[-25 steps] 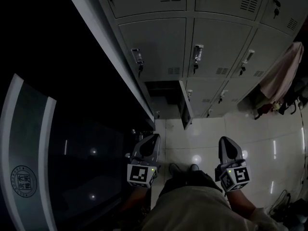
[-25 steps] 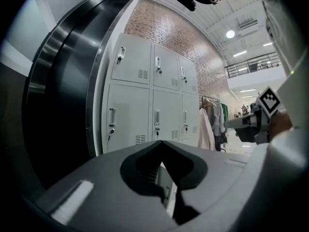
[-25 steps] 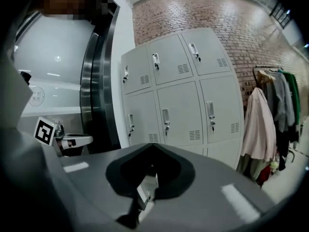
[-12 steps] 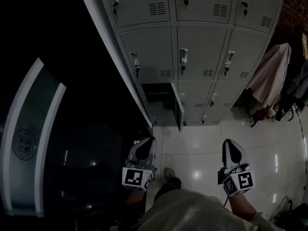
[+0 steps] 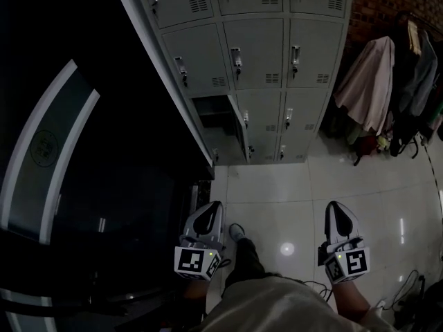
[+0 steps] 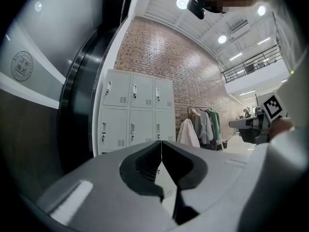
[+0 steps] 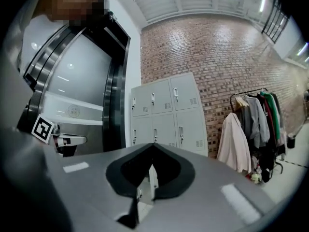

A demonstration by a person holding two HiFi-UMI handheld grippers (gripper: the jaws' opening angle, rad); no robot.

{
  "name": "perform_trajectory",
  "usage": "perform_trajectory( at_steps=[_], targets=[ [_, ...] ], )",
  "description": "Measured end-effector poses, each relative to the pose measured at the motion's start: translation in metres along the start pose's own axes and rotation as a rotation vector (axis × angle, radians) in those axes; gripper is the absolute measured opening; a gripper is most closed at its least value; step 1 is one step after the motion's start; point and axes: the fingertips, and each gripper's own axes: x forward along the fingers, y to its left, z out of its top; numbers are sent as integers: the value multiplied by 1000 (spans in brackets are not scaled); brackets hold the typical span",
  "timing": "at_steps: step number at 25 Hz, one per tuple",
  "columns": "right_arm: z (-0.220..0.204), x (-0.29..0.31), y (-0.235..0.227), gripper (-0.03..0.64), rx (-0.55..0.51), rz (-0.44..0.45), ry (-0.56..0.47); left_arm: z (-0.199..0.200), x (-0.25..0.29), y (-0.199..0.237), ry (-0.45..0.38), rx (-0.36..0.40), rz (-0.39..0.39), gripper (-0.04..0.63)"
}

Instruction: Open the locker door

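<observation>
- One locker door (image 5: 237, 131) in the bottom row, left column of the locker bank (image 5: 263, 40), is standing swung outward, showing its dark compartment (image 5: 210, 126); it is lying as the task asks.
- The left gripper (image 6: 161, 143) is hanging clenched, tips meeting, grasping nothing; the right gripper (image 7: 153, 145) is doing likewise.
- Both are hovering low by the person's body, well apart from the lockers.
- The door is looking like thin painted sheet metal; probably light, stiff and swinging freely on its hinge; its flat face is likely offering slippery purchase.
- The latch handle, like that on a neighbouring door (image 5: 237, 59), or the free vertical edge is seeming the soundest hold.
</observation>
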Motion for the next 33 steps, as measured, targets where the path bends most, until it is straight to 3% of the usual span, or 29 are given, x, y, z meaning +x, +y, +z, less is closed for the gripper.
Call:
perform_trajectory(
  at_steps=[7,16,18,20,23,25,33],
  targets=[
    [51,-83,11,0,26,17,-22,49,-60,-64,5,8,3,72],
    [97,-134,20,0,21,6,-61,101,-98,-100,-33,13,-3,74],
    [95,-135,24,0,29,8,-26,104,-105,-102,-37,6,-2,76],
    [82,-137,30,0,31,16,50,106,-112,-100,-40,8,2,118],
    [82,-128,40,0,36,36,-5,94,-124,-93,-39,13,11,121],
    [71,-124,43,0,49,39,-10,80,-128,-91,-13,12,5,229],
    [42,-132,50,0,79,69,54,65,-129,-102,9,2,-5,225]
  ],
)
